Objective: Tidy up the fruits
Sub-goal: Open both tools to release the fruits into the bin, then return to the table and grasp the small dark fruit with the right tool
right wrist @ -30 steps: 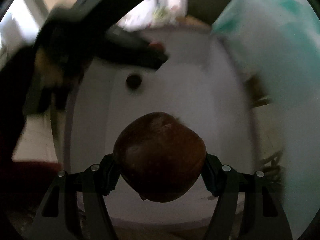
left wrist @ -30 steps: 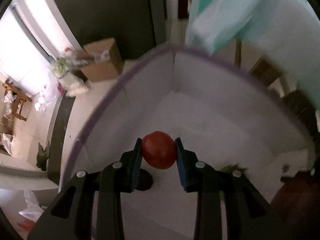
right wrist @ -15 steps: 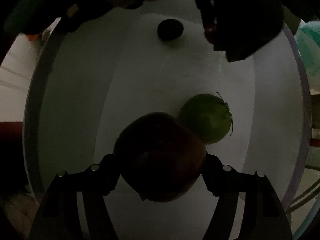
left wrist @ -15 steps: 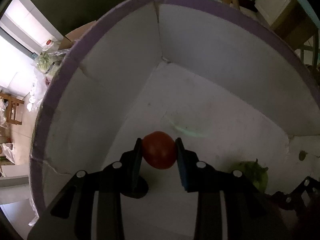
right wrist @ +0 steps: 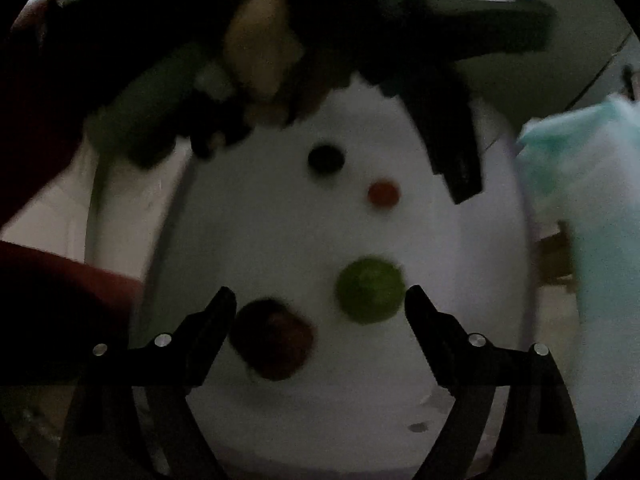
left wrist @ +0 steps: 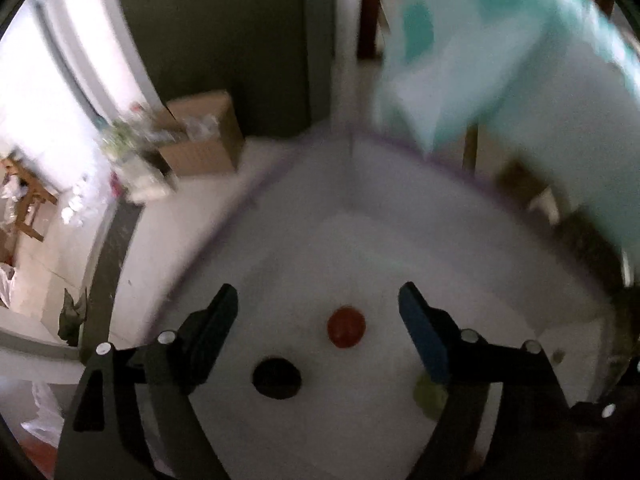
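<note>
A white box with a purple rim (left wrist: 256, 196) (right wrist: 516, 216) lies below both grippers. On its floor lie a small red tomato (left wrist: 346, 327) (right wrist: 383, 194), a small black fruit (left wrist: 277, 377) (right wrist: 326, 159), a green fruit (right wrist: 369, 291) (left wrist: 430, 396) and a dark red fruit (right wrist: 272, 338). My left gripper (left wrist: 318, 320) is open and empty above the tomato. My right gripper (right wrist: 320, 316) is open and empty above the dark red and green fruits. The left gripper and the hand holding it show at the top of the right wrist view (right wrist: 452, 148).
A cardboard box (left wrist: 200, 140) and plastic bags (left wrist: 132, 160) stand on the floor beyond the white box. A teal and white cloth (left wrist: 500, 64) (right wrist: 592, 208) hangs at the right. A wooden stool (left wrist: 24, 200) is at the far left.
Both grippers have opened and lifted away. The left let go of the red tomato and the right let go of the dark red fruit; both fruits now lie on the box floor.
</note>
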A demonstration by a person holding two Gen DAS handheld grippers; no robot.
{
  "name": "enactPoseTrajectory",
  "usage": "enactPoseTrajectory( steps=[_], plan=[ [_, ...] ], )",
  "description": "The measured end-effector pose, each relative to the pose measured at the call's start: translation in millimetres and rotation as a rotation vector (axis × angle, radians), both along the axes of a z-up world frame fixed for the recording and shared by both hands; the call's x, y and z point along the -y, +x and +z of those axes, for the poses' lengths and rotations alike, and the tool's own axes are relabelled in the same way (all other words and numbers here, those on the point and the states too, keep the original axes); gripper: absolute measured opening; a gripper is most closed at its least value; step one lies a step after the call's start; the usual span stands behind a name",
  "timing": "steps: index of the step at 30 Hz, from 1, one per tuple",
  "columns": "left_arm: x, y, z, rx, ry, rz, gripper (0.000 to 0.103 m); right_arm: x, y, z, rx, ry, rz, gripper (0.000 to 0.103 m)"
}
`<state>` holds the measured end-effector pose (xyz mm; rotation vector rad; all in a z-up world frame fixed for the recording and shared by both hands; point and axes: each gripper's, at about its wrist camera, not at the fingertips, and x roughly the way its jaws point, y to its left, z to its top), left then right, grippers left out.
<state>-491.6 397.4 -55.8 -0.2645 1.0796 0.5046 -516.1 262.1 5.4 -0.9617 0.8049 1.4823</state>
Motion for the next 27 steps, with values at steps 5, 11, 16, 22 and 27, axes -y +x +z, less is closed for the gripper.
enactPoseTrajectory(
  steps=[5, 11, 16, 22, 27],
  plan=[
    [23, -2, 91, 0.223, 0.187, 0.019, 0.102, 27, 31, 73, 0.070, 0.224, -0.133, 0.084],
    [90, 50, 178, 0.436, 0.214, -0.116, 0.102, 92, 114, 134, 0.176, 0.396, -0.439, 0.088],
    [155, 142, 190, 0.466, 0.059, -0.238, 0.102, 159, 202, 142, 0.189, 0.425, -0.717, 0.088],
    [230, 270, 154, 0.420, 0.035, -0.383, 0.102, 236, 335, 122, 0.041, 0.400, -1.030, 0.088],
    [258, 350, 120, 0.370, 0.005, -0.459, 0.102, 289, 424, 93, -0.002, 0.333, -1.303, 0.088]
  ],
)
